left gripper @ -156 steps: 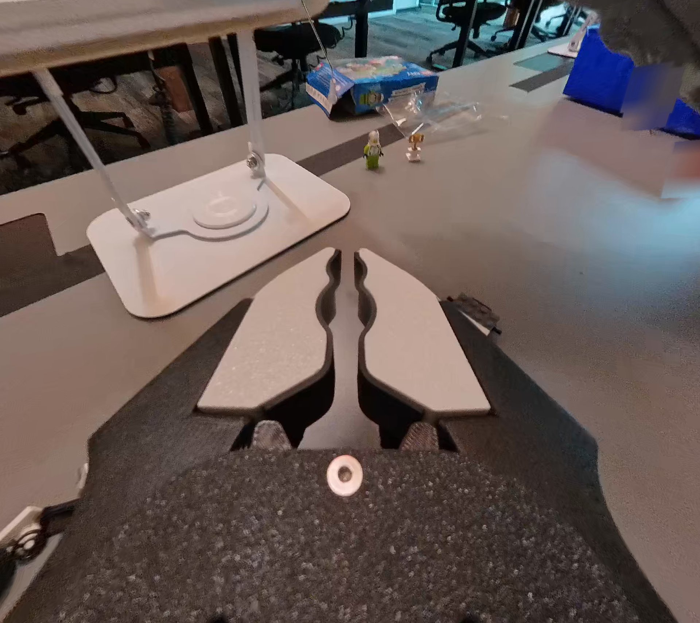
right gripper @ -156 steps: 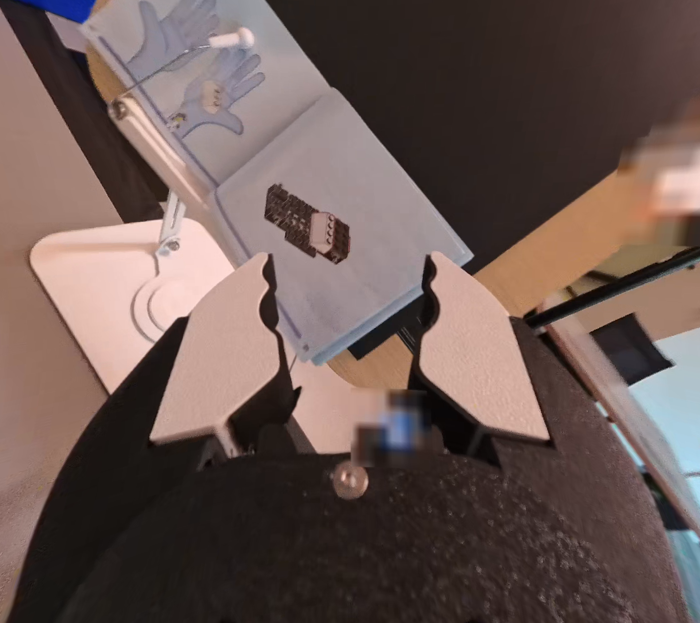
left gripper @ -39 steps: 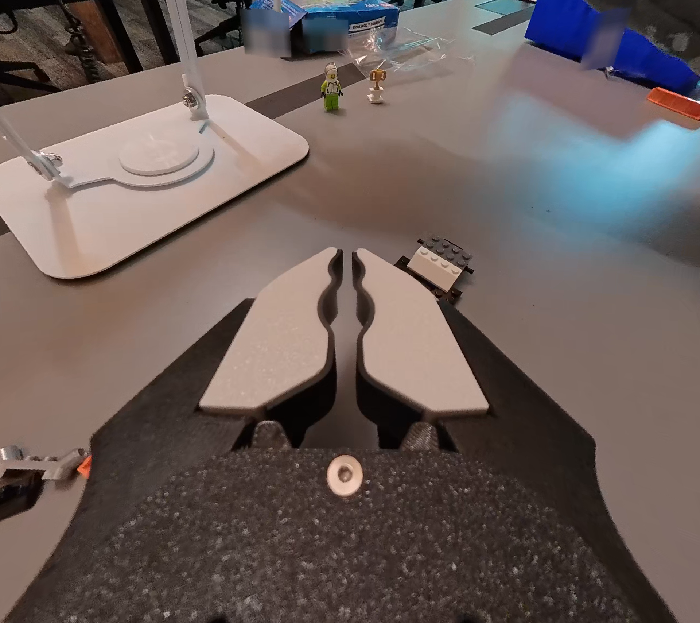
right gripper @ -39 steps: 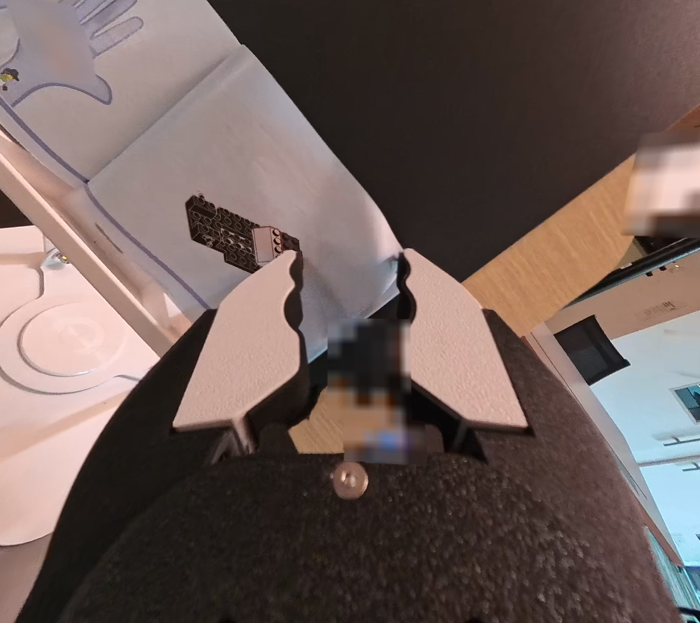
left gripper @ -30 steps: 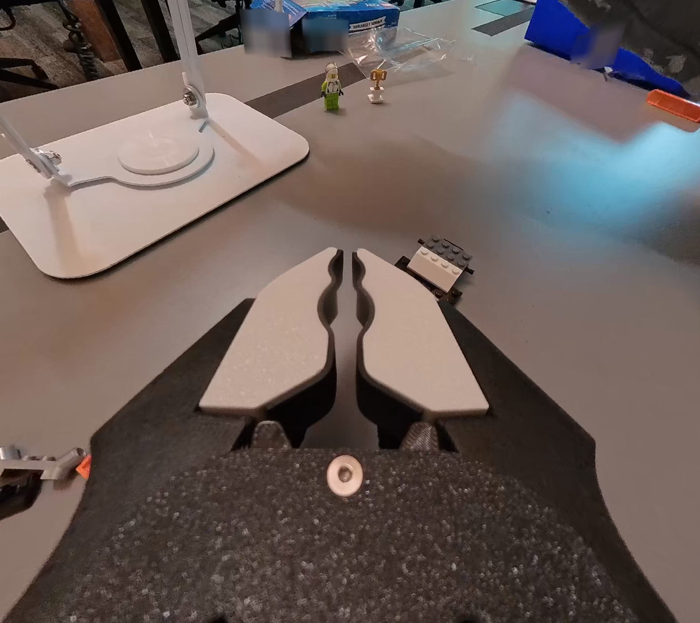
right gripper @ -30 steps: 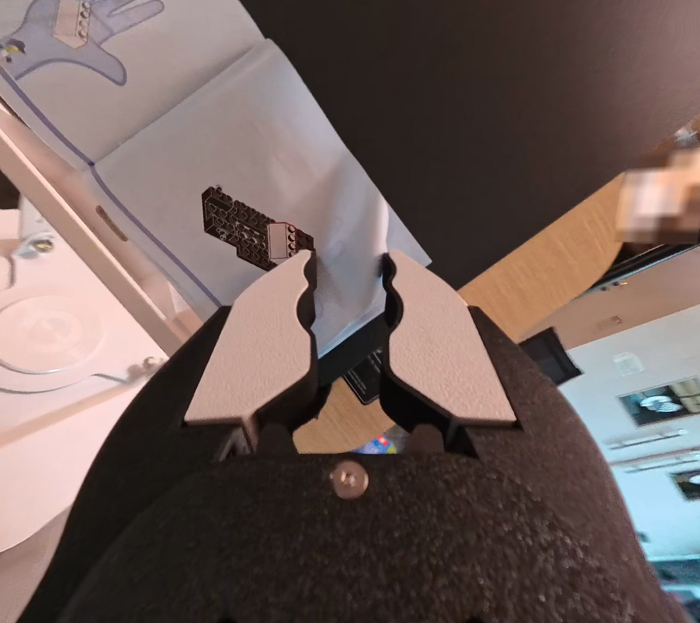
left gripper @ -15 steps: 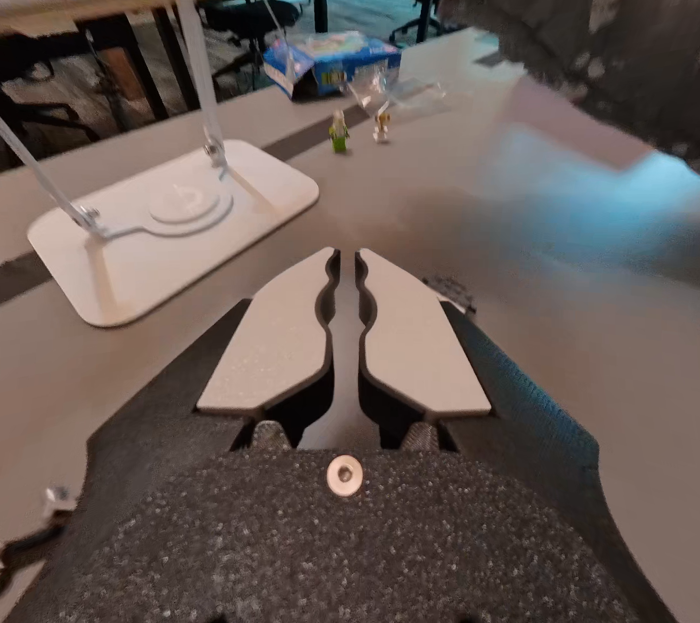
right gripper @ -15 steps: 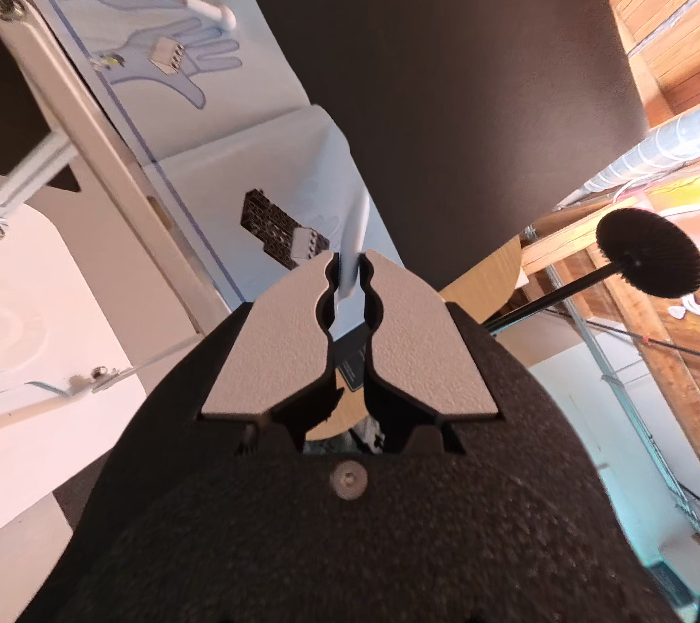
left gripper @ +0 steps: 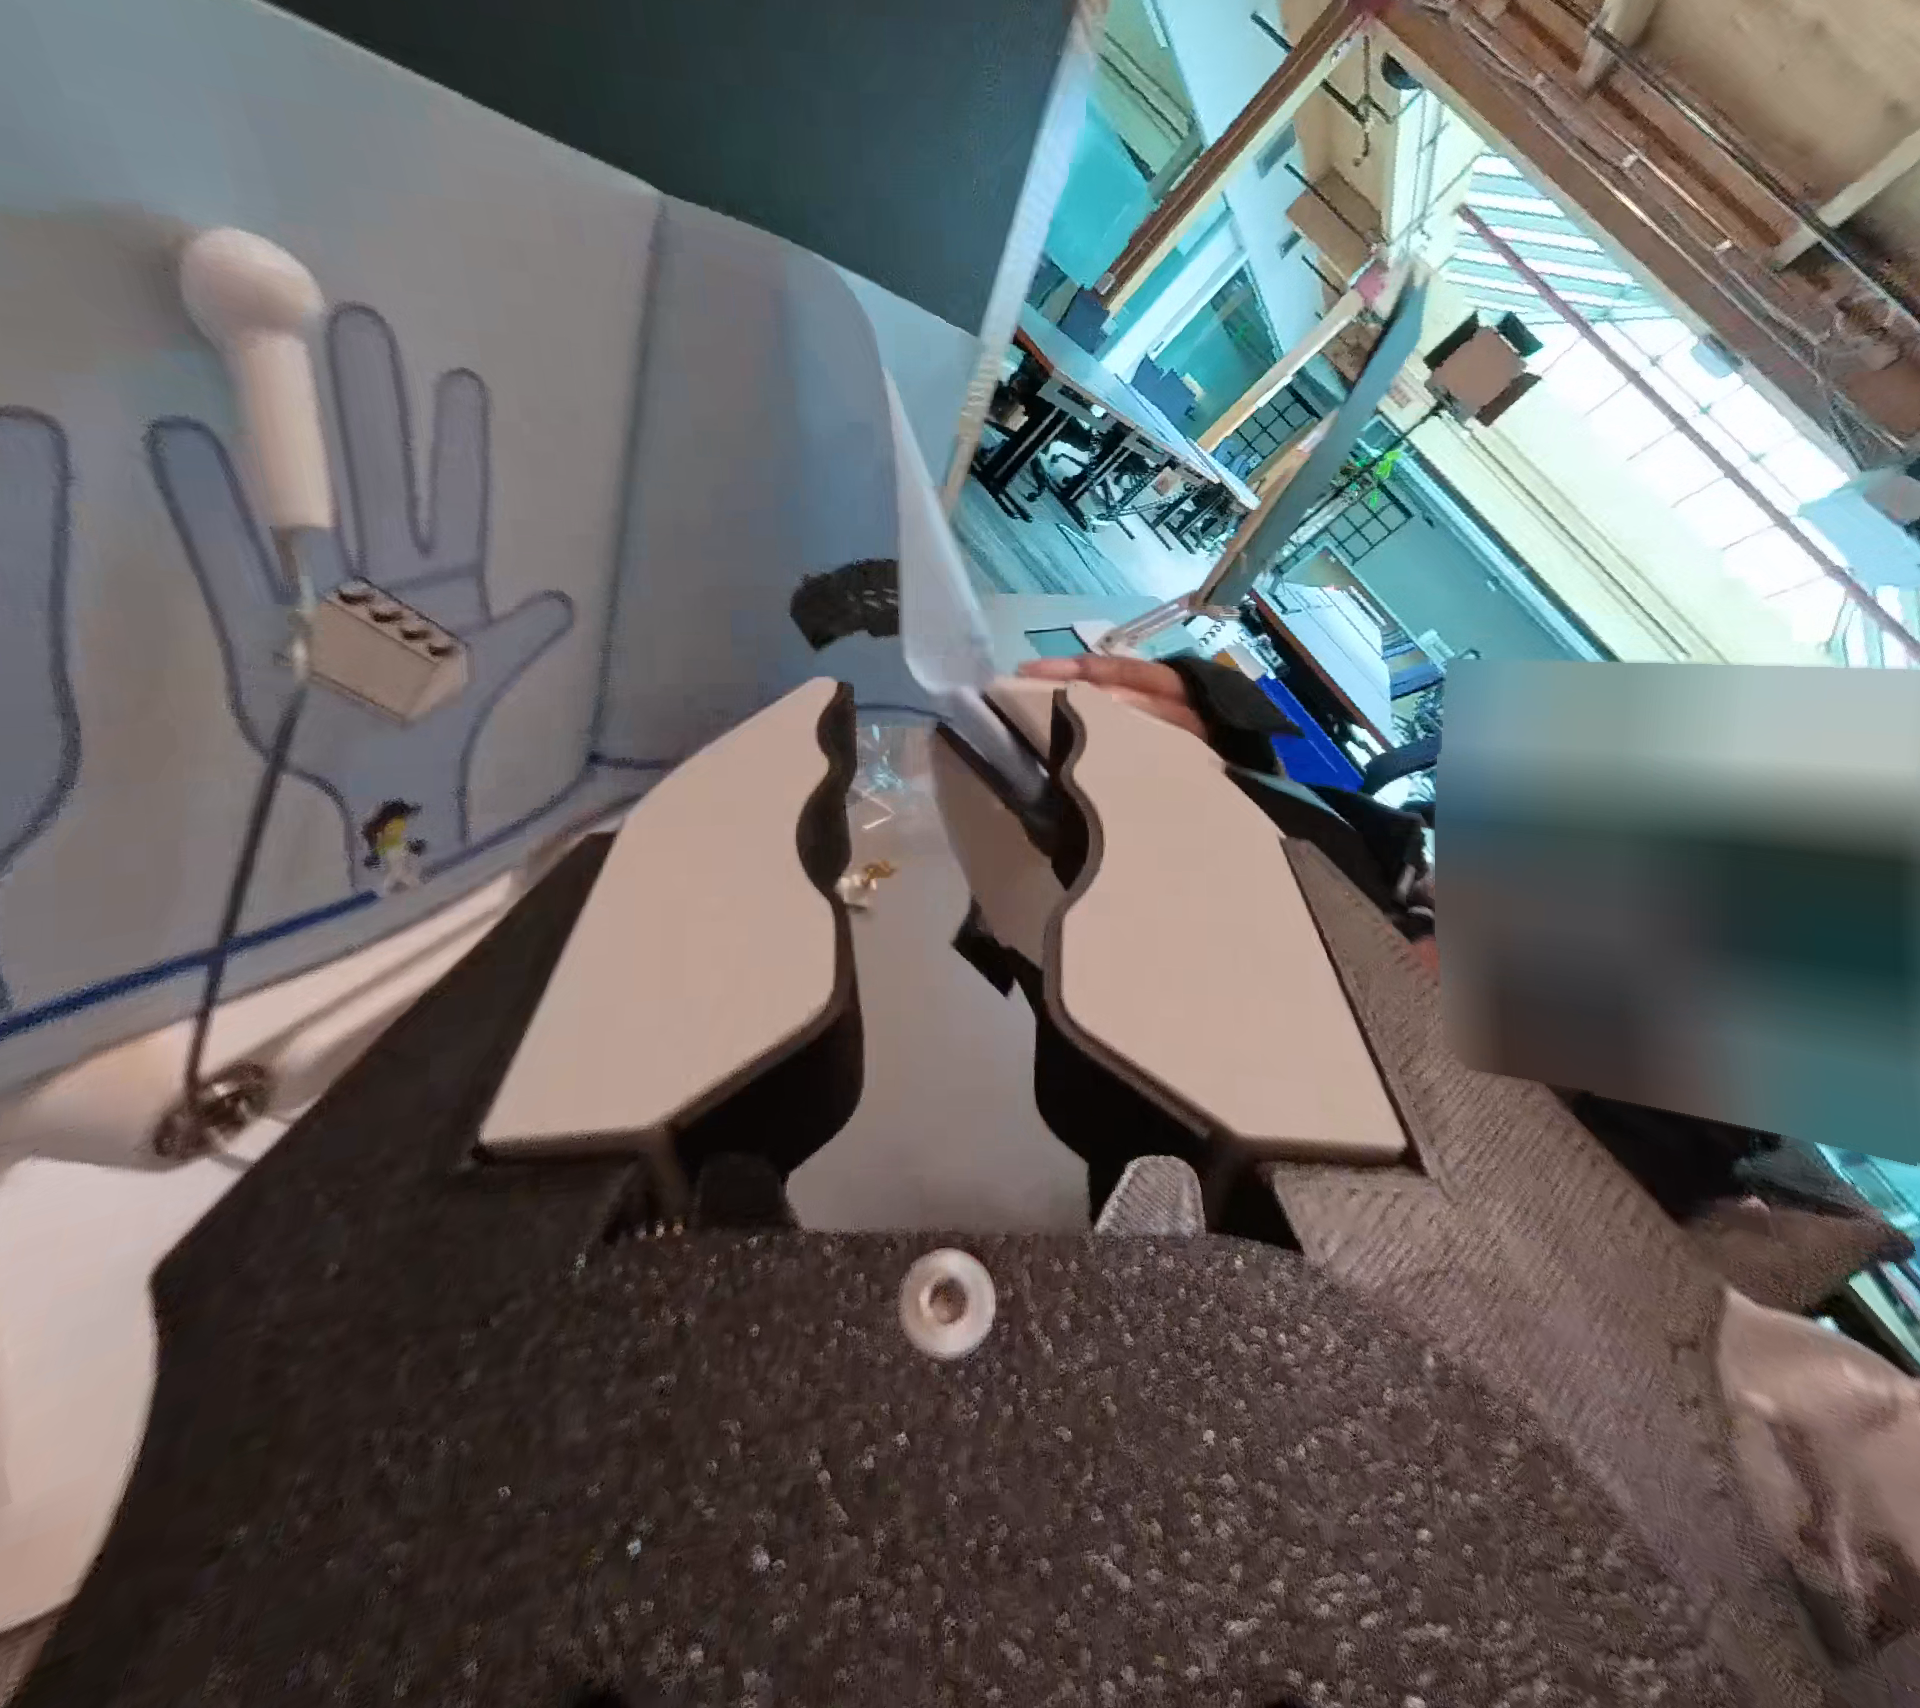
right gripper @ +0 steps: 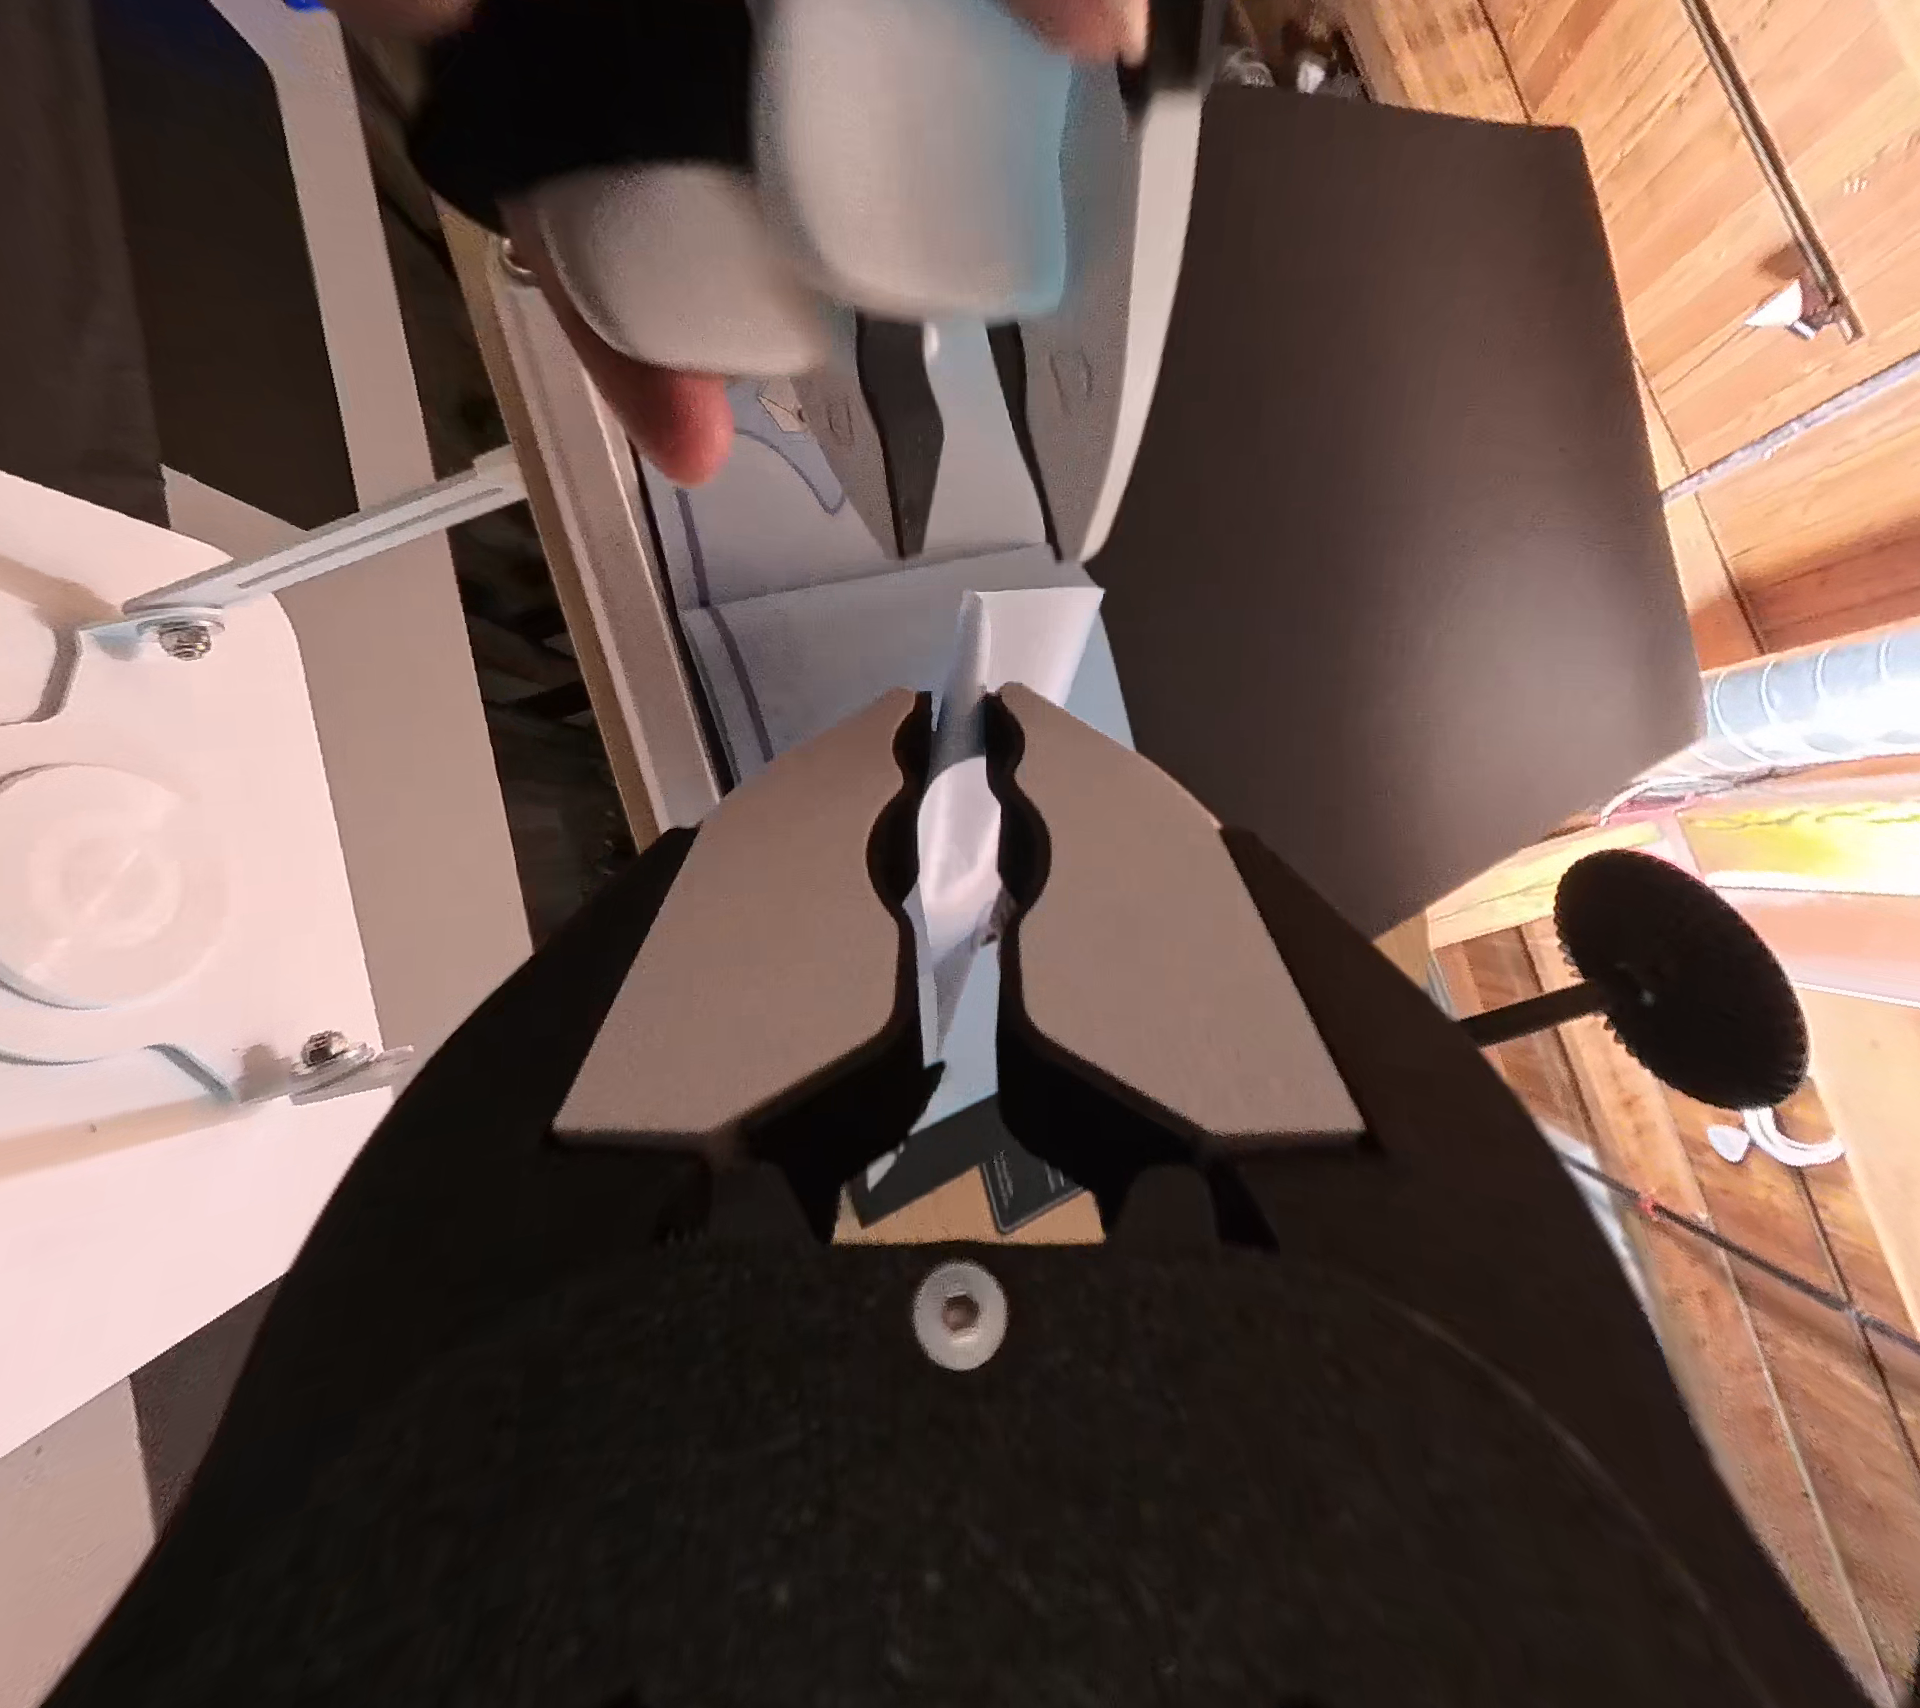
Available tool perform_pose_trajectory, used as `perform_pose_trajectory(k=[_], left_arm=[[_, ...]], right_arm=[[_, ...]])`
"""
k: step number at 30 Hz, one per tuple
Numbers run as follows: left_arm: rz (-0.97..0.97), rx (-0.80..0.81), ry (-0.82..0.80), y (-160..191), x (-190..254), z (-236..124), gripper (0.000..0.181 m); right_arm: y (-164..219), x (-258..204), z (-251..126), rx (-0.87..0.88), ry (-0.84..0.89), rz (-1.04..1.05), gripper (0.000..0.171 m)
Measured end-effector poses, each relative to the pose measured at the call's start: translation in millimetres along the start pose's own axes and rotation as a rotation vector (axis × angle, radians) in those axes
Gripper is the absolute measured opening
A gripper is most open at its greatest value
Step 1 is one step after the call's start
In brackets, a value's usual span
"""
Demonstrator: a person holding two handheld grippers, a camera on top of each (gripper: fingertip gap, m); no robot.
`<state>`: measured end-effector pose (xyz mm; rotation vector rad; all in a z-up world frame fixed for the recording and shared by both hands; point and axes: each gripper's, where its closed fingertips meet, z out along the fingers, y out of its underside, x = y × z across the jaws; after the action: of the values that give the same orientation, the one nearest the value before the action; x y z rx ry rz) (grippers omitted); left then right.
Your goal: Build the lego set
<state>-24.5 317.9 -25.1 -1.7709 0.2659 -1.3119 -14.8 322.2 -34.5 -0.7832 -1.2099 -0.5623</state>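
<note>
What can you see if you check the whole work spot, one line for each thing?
Surface: white stand base on a grey table, mostly hidden.
Job's things: instruction booklet open on the stand; one page pinched and lifted. No loose bricks seen.
Clutter: small gold piece and clear plastic glimpsed between the left fingers.
Grippers: right gripper shut on the page; left gripper open beside it.
Cables: thin wire page holder with white tip across the left-hand page.
Surroundings: dark panel, wooden ceiling, office desks; a person's hand nearby.
</note>
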Motion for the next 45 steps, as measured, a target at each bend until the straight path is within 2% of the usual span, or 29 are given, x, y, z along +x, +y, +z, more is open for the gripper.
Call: perform_pose_trajectory(k=[3,8,11,16,18,20,24,31,36,40,45], left_arm=[[-0.036,-0.024,0.011,2,-6,11,0.032],[-0.064,-0.017,0.025,2,-10,15,0.004],[-0.053,-0.012,0.024,4,-11,10,0.0],[0.029,-0.062,0.0,0,-11,0,0.0],[0.081,-0.115,-0.009,-2,-8,-4,0.001],[0.141,-0.182,-0.022,-4,-4,-8,0.002],[0.236,-0.295,-0.047,-13,2,-15,0.003],[0.34,-0.446,-0.082,-27,9,-22,0.004],[0.384,-0.479,-0.131,-33,3,-34,0.006],[0.402,-0.46,-0.109,-37,6,-40,0.011],[0.418,-0.344,-0.034,-51,17,-59,0.017]], right_arm=[[-2,-4,1,0.004,-0.007,-0.032,0.01],[-11,-12,-5,0.03,-0.022,-0.095,0.011],[-26,-17,-21,0.081,-0.051,-0.087,0.016],[-32,6,-48,0.131,-0.175,0.239,0.021],[-20,16,-52,0.115,-0.282,0.389,0.024],[-2,22,-53,0.082,-0.391,0.514,0.02],[27,27,-42,-0.014,-0.478,0.604,0.019],[19,8,-2,-0.082,-0.505,0.486,0.021],[-1,-6,15,-0.056,-0.54,0.444,0.022],[-12,-10,23,-0.044,-0.536,0.443,0.022],[-12,-15,26,-0.053,-0.525,0.447,0.022]])
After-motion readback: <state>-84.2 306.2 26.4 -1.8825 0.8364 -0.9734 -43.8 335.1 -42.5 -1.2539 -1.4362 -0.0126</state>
